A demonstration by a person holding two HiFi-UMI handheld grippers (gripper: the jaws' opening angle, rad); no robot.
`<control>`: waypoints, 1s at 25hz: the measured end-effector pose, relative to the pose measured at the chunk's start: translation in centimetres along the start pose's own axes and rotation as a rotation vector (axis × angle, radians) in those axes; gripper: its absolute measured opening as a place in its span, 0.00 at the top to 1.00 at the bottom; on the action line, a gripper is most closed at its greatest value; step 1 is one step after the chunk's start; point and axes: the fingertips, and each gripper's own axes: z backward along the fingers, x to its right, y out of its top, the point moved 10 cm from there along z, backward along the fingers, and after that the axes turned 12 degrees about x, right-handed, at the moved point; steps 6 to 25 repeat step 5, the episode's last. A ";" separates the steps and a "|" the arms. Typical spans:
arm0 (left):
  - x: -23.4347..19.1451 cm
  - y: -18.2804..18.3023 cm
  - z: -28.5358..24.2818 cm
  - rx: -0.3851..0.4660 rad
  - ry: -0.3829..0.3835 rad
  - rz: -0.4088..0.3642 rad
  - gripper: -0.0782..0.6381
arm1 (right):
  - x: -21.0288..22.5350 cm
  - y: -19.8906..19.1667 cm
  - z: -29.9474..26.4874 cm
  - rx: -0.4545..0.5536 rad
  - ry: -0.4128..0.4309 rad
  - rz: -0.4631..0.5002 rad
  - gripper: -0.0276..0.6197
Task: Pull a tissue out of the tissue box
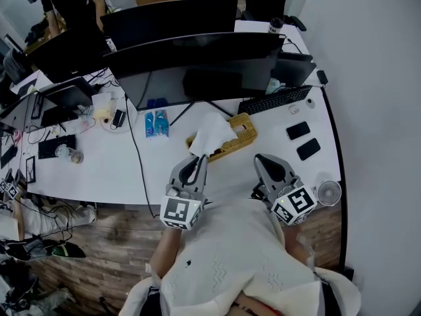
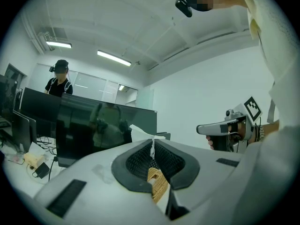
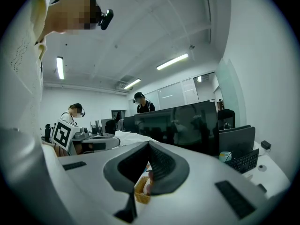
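A yellow woven tissue box (image 1: 238, 137) lies on the white desk (image 1: 164, 170) in front of the monitors. A white tissue (image 1: 212, 133) stands up out of it, drawn toward the left. My left gripper (image 1: 199, 158) is shut on the tissue's near lower edge. In the left gripper view a thin white strip of tissue (image 2: 152, 147) is pinched where the jaws meet, and the box (image 2: 157, 184) shows in the gap below. My right gripper (image 1: 261, 158) hovers to the right of the box with its jaws together and nothing in them. The right gripper view shows the box (image 3: 139, 190) beneath its jaws.
Two rows of dark monitors (image 1: 197, 64) stand behind the box. A keyboard (image 1: 275, 100), two phones (image 1: 302, 139) and a small fan (image 1: 328, 193) are at the right. Blue packets (image 1: 156, 123) and cables lie at the left. A person (image 1: 69, 5) stands at the far desks.
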 end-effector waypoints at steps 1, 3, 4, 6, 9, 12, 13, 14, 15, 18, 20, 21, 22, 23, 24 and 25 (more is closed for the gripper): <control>0.0 0.0 0.0 0.000 -0.002 0.000 0.86 | 0.0 0.0 0.0 -0.001 -0.001 0.000 0.96; 0.0 -0.1 -0.1 -0.003 -0.006 -0.003 0.86 | 0.0 -0.1 -0.1 -0.004 -0.003 0.001 0.96; 0.0 -0.1 -0.2 -0.004 -0.008 -0.006 0.86 | 0.1 -0.2 -0.1 -0.005 -0.003 0.002 0.96; 0.0 -0.1 -0.3 -0.005 -0.011 -0.010 0.86 | 0.1 -0.2 -0.1 -0.007 -0.004 0.003 0.96; 0.0 -0.1 -0.3 -0.005 -0.011 -0.010 0.86 | 0.1 -0.2 -0.1 -0.007 -0.004 0.003 0.96; 0.0 -0.1 -0.3 -0.005 -0.011 -0.010 0.86 | 0.1 -0.2 -0.1 -0.007 -0.004 0.003 0.96; 0.0 -0.1 -0.3 -0.005 -0.011 -0.010 0.86 | 0.1 -0.2 -0.1 -0.007 -0.004 0.003 0.96; 0.0 -0.1 -0.3 -0.005 -0.011 -0.010 0.86 | 0.1 -0.2 -0.1 -0.007 -0.004 0.003 0.96; 0.0 -0.1 -0.3 -0.005 -0.011 -0.010 0.86 | 0.1 -0.2 -0.1 -0.007 -0.004 0.003 0.96; 0.0 -0.1 -0.3 -0.005 -0.011 -0.010 0.86 | 0.1 -0.2 -0.1 -0.007 -0.004 0.003 0.96; 0.0 -0.1 -0.3 -0.005 -0.011 -0.010 0.86 | 0.1 -0.2 -0.1 -0.007 -0.004 0.003 0.96; 0.0 -0.1 -0.3 -0.005 -0.011 -0.010 0.86 | 0.1 -0.2 -0.1 -0.007 -0.004 0.003 0.96; 0.0 -0.1 -0.3 -0.005 -0.011 -0.010 0.86 | 0.1 -0.2 -0.1 -0.007 -0.004 0.003 0.96; 0.0 -0.1 -0.3 -0.005 -0.011 -0.010 0.86 | 0.1 -0.2 -0.1 -0.007 -0.004 0.003 0.96; 0.0 -0.1 -0.3 -0.005 -0.011 -0.010 0.86 | 0.1 -0.2 -0.1 -0.007 -0.004 0.003 0.96; 0.0 -0.1 -0.3 -0.005 -0.011 -0.010 0.86 | 0.1 -0.2 -0.1 -0.007 -0.004 0.003 0.96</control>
